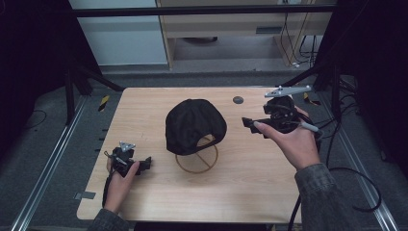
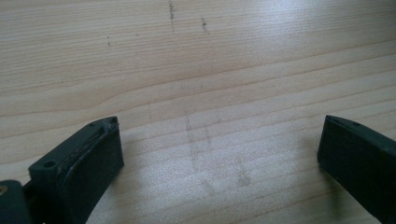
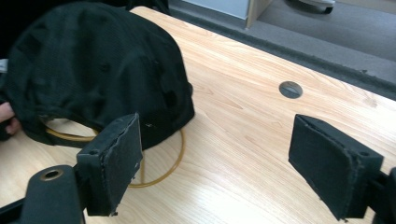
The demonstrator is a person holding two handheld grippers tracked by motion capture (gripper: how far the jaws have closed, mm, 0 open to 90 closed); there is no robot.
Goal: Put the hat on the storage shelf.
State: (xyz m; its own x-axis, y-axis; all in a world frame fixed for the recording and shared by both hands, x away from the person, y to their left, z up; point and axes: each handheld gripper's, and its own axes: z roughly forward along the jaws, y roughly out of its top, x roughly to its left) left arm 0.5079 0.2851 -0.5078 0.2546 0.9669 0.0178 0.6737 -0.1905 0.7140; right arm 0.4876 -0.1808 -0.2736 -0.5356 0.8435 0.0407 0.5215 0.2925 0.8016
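Cap (image 1: 192, 125) of soft black cloth sits mid-table on a thin wooden ring stand (image 1: 197, 161); I judge it light, floppy and easy to crush, best pinched at its back rim or strap. My right gripper (image 1: 251, 123) hovers beside it, jaws wide and empty. My left gripper (image 1: 144, 163), also wide open and empty, rests low over bare table (image 1: 144, 197).

Place: I'm in a lab.
Signs: rails (image 1: 48, 163) beside the table (image 1: 144, 192), cables (image 1: 293, 43) behind it.
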